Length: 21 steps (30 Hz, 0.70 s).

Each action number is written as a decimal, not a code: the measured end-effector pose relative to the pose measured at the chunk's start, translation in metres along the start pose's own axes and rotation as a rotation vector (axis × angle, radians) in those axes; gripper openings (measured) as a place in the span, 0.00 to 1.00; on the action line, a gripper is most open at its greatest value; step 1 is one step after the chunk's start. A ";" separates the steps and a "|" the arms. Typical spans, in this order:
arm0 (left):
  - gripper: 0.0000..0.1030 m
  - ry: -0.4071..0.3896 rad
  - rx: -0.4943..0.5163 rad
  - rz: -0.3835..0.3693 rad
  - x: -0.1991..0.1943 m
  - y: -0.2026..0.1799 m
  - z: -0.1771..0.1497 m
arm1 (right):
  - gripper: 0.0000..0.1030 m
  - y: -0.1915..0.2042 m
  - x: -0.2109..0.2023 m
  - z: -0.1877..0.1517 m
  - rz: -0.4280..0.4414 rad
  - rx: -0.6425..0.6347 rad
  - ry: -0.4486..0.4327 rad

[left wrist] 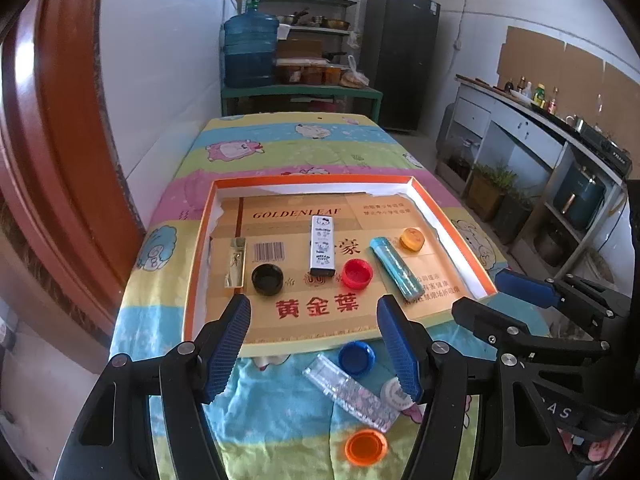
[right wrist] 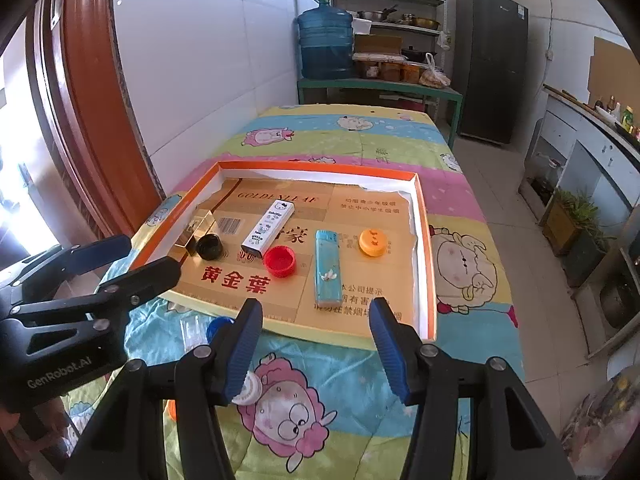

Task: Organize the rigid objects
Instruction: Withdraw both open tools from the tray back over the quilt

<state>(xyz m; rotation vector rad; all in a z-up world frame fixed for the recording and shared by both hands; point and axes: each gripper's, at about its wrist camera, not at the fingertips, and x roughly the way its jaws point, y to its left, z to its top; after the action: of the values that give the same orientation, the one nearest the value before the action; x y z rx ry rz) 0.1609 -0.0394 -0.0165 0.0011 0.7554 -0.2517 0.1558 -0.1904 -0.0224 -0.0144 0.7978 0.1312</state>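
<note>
An orange-rimmed cardboard tray [left wrist: 198,248] [right wrist: 430,264] lies on the cartoon bedspread. In it lie a gold case [left wrist: 236,258], a black cap [left wrist: 267,279] [right wrist: 209,246], a white Hello Kitty lighter [left wrist: 322,246] [right wrist: 269,228], a red cap [left wrist: 357,274] [right wrist: 280,261], a teal lighter [left wrist: 396,268] [right wrist: 328,267] and a yellow cap [left wrist: 412,239] [right wrist: 373,242]. In front of the tray lie a blue cap [left wrist: 357,357], a clear glitter lighter [left wrist: 352,396], a white cap [left wrist: 391,394] [right wrist: 248,390] and an orange cap [left wrist: 366,447]. My left gripper [left wrist: 314,344] is open and empty above these. My right gripper [right wrist: 316,344] is open and empty, near the tray's front edge.
The table's right edge drops to a tiled floor [right wrist: 532,240]. A white wall [left wrist: 160,80] and a red door frame [left wrist: 60,140] stand at left. A green bench with a water jug [left wrist: 250,52] stands behind the table. A kitchen counter [left wrist: 540,128] runs along the right.
</note>
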 end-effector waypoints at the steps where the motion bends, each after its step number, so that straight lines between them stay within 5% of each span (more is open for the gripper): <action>1: 0.66 -0.002 -0.003 0.000 -0.002 0.001 -0.001 | 0.54 0.001 -0.001 -0.002 -0.003 -0.001 0.001; 21: 0.65 0.027 0.012 -0.026 -0.026 0.002 -0.040 | 0.54 0.003 -0.017 -0.023 -0.016 -0.007 0.018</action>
<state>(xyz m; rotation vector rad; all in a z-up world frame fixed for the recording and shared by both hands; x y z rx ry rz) 0.1162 -0.0277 -0.0278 0.0059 0.7816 -0.2816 0.1273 -0.1905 -0.0268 -0.0288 0.8151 0.1194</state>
